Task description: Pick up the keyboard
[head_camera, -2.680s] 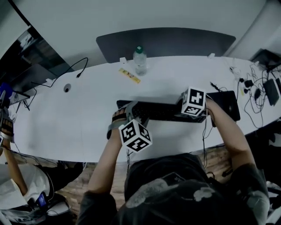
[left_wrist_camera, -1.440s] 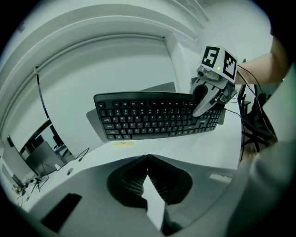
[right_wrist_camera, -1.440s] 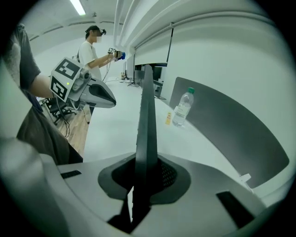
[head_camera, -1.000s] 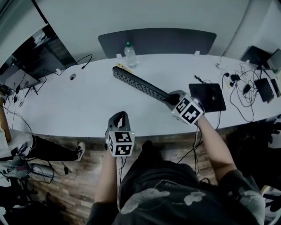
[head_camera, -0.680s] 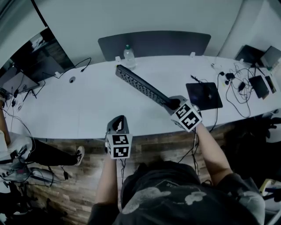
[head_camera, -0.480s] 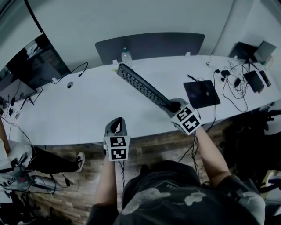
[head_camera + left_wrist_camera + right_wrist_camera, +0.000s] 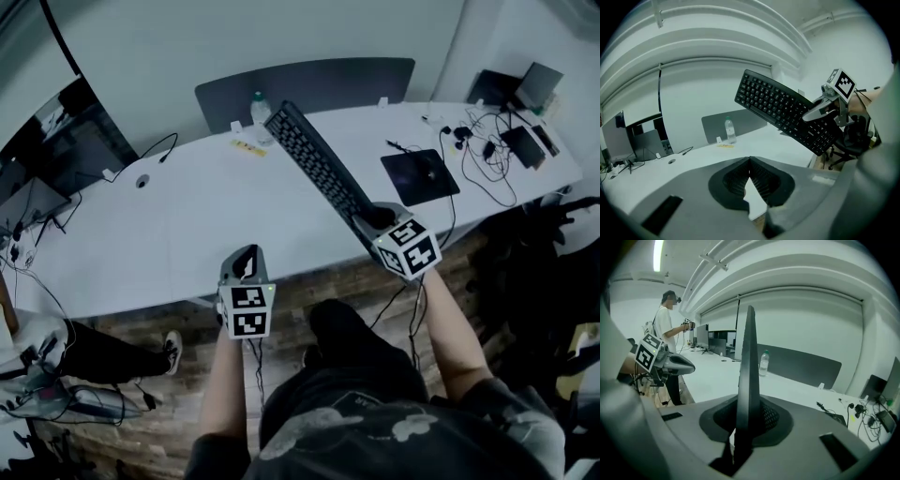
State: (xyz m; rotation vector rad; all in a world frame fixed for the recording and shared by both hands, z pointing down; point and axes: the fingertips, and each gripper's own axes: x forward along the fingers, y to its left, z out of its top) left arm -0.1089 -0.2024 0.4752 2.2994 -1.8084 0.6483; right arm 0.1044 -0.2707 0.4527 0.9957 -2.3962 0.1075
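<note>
Found keyboard (image 7: 317,167) off the table (image 7: 169,234) and in the air, pinched at its near end by right gripper (image 7: 373,218). Confirmed in the right gripper view: jaws pressed on both faces of the board, which stands edge-on and upright between them. Noted far end of keyboard reaching toward 11 o'clock from that gripper, above the table, with the key side turned toward left gripper (image 7: 246,264). Found left gripper at 8 o'clock of the right one, well apart from the keyboard and near the table's near edge. Checked its jaws: pressed together, nothing between them. Logged one container: bottle (image 7: 258,106), upright at the far table edge, at 12 o'clock of left gripper, cap on. Recorded clear walls; could not determine contents. Noted yellow strip (image 7: 248,146) lying flat on the table near the bottle, at its 6 o'clock. Noted mouse pad (image 7: 419,176) on the table between 1 and 2 o'clock of right gripper, apart from the keyboard. Noted cables (image 7: 492,141) in a tangle at 2 o'clock of the pad. Noted dark panel (image 7: 309,86) along the far side of the table, behind the bottle. Observed in the right gripper view a person (image 7: 665,324) standing at the far left.
</note>
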